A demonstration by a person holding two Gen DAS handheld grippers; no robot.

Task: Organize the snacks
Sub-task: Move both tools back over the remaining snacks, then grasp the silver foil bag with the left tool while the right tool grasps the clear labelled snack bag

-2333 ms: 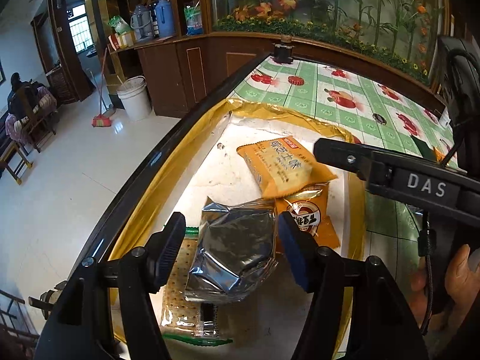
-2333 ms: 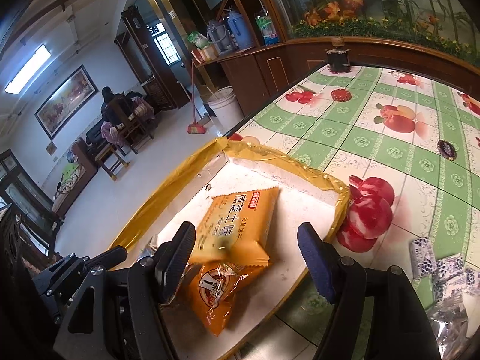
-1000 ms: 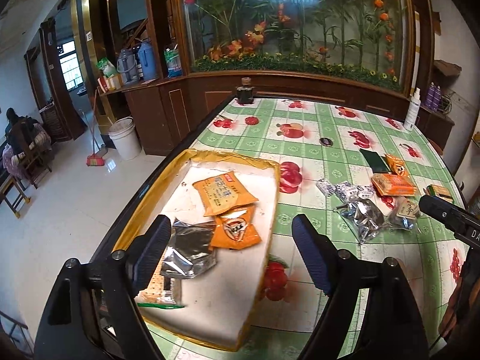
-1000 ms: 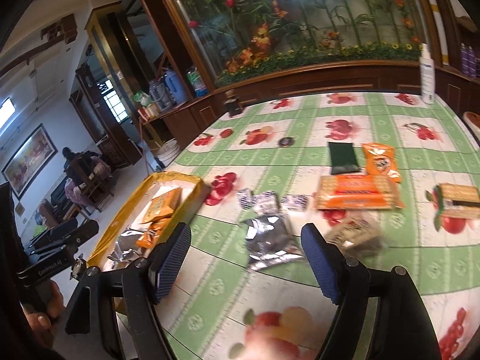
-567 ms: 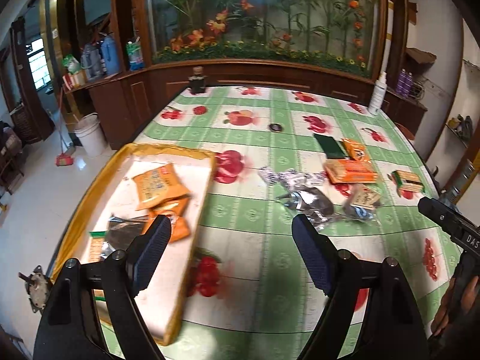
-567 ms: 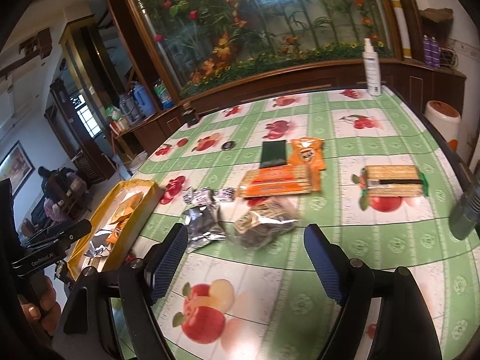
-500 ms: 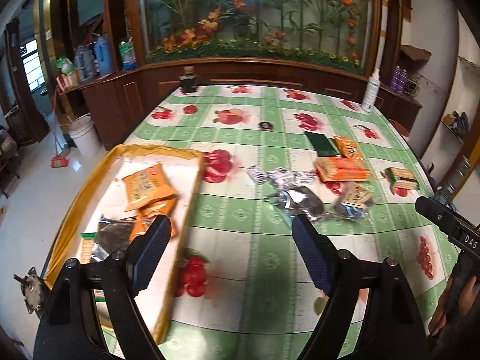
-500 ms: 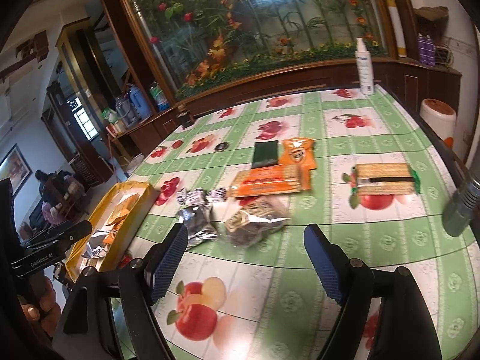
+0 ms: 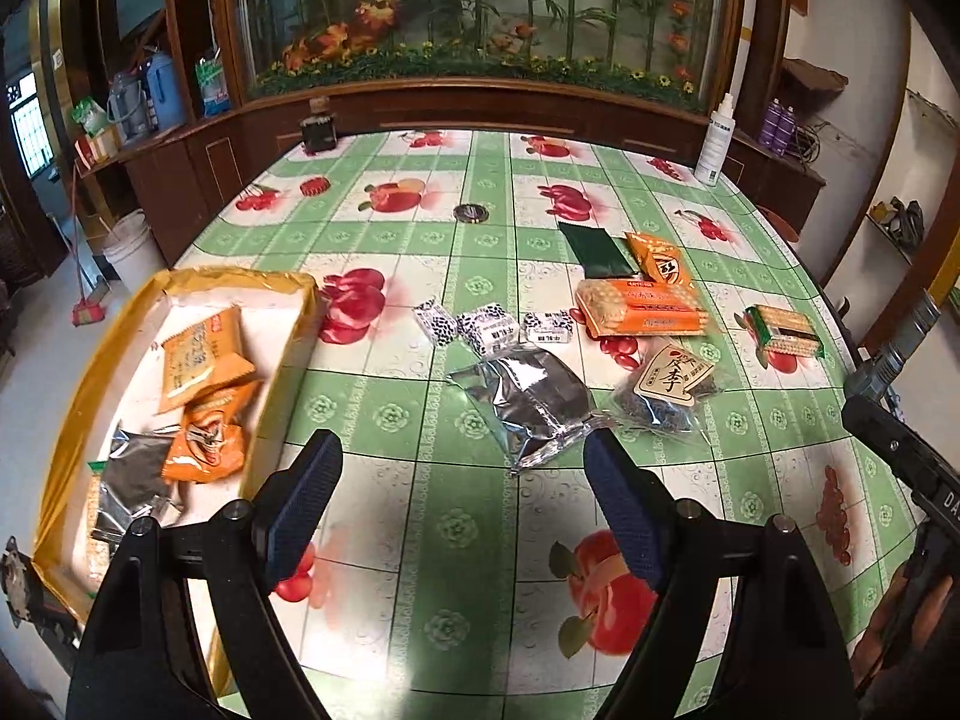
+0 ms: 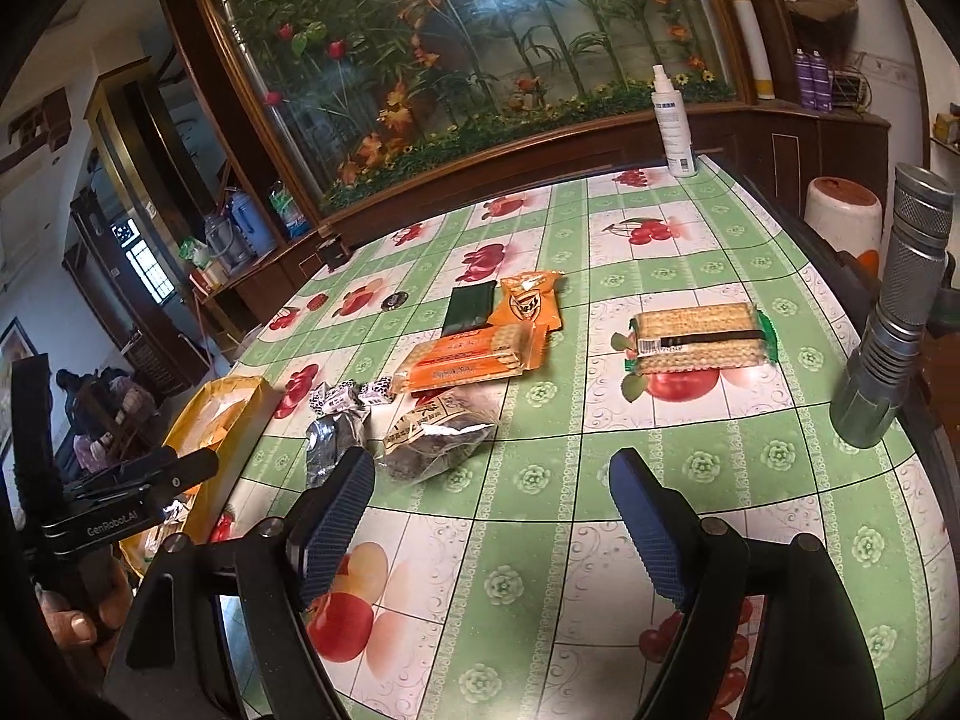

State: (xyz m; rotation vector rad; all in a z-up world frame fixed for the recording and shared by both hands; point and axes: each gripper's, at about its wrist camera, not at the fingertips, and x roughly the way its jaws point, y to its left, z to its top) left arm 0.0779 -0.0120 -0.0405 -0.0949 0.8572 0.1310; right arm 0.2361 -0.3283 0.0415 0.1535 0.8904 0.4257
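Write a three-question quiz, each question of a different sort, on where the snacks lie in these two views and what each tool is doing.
1. True or false: the left tool grips the silver foil pouch.
2. Which lies inside the yellow tray? A) orange cracker pack B) green-wrapped cracker pack C) orange biscuit bag
3. Fill in: the dark green packet lies beside a small ____ snack bag.

Key: 1 false: both tools, the right tool too, are open above the table. 2 C. 3 orange.

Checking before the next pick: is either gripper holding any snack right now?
No. The left gripper and right gripper are both open with nothing between their fingers.
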